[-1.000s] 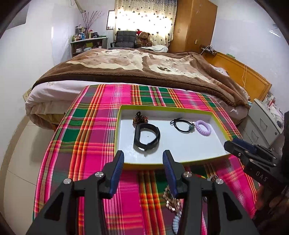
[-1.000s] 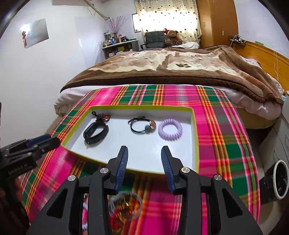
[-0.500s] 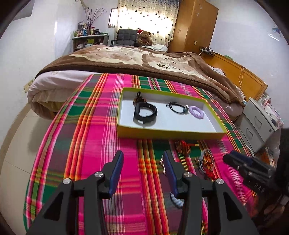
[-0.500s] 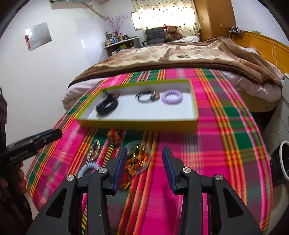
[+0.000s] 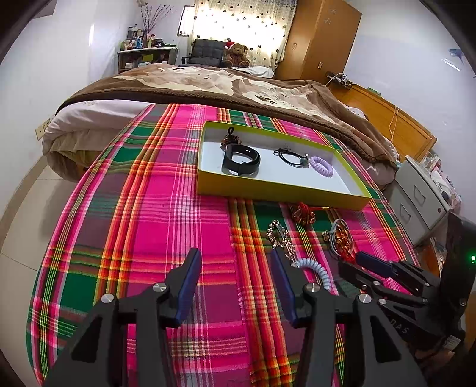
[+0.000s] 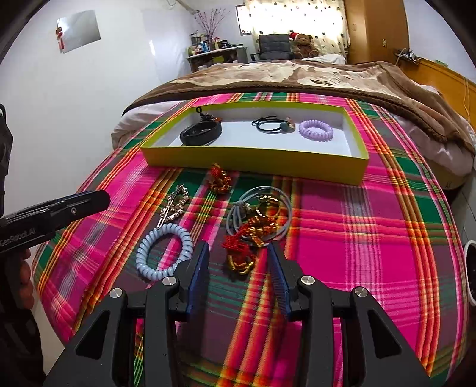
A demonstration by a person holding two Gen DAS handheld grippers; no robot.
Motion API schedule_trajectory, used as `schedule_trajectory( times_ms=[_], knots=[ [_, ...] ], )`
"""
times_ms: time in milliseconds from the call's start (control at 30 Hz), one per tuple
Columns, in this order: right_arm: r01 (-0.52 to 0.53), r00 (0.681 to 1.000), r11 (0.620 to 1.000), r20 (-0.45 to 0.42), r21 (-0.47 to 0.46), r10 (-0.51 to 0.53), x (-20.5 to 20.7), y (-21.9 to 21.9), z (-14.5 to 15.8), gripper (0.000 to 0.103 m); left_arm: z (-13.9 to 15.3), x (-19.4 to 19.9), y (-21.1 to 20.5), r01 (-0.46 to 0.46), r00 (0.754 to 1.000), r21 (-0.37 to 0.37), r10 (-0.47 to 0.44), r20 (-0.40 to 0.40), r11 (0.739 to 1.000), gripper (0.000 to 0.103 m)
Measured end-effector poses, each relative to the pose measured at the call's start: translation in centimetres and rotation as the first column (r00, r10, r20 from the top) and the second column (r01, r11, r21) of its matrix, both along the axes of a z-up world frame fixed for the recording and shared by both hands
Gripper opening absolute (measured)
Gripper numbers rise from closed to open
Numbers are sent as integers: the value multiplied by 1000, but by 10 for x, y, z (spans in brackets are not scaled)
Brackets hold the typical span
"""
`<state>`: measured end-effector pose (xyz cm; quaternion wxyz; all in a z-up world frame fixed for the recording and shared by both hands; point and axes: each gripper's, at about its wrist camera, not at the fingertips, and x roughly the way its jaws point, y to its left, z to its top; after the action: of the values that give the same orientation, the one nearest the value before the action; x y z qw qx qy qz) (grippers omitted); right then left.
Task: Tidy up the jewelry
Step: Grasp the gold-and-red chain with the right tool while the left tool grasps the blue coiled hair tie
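A: Tray contents?
B: Yellow tray (image 6: 253,160) on the plaid cloth (image 6: 372,232) holds a black wristband (image 6: 202,132), black hair tie (image 6: 269,124) and lilac spiral tie (image 6: 316,130).
A: Outside it?
B: In front: blue spiral tie (image 6: 163,253), rhinestone clip (image 6: 175,204), red-gold knots (image 6: 220,178), grey ring with charms (image 6: 257,217).
A: Grippers?
B: Left hand-held gripper (image 5: 235,268) and right hand-held gripper (image 6: 236,259) both spread wide, empty; right poised over the charms.

walls: white | floor: pale tiles (image 5: 17,214) | bed (image 5: 214,83): big, brown blanket on top | window: bright, dotted curtain (image 5: 241,26) | cupboard (image 5: 321,38): tall, wood, in the corner | chair (image 6: 273,47): dark, teddy bear (image 6: 302,41) next to it | shelf (image 5: 142,56): small, with bottles
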<state>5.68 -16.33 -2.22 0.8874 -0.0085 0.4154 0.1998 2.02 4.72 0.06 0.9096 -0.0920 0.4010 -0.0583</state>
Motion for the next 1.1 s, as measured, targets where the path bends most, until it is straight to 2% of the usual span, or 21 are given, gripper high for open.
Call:
schedule_trajectory(
  times_ms=[233,300,400,533,767,933,1100],
  knots=[
    [20,1000,999,2,-29,-20,2,5,-3,40,-1,-2,1,10,1000,-13,-10,-1,1000,50],
    [33,999,999,3,-41,-33,2,5,-4,24,-3,-2,0,12,1000,-14,-12,-6,1000,50],
    [39,999,998,6,-46,-39,1,5,-3,24,-4,-3,-1,15,1000,-15,-16,-9,1000,50],
    [49,999,998,21,-43,-48,0,3,-1,16,-5,-3,-4,22,1000,-14,-23,-13,1000,50],
    [48,998,999,47,3,-49,-4,-6,5,14,-9,-2,-12,45,998,-17,-46,-32,999,50],
    [62,994,996,87,71,-68,-8,-18,16,14,-13,0,-21,70,996,-14,-70,-52,997,50],
    [74,989,994,120,86,-84,-11,-24,28,14,-18,4,-29,80,994,-2,-80,-71,997,50]
  ],
)
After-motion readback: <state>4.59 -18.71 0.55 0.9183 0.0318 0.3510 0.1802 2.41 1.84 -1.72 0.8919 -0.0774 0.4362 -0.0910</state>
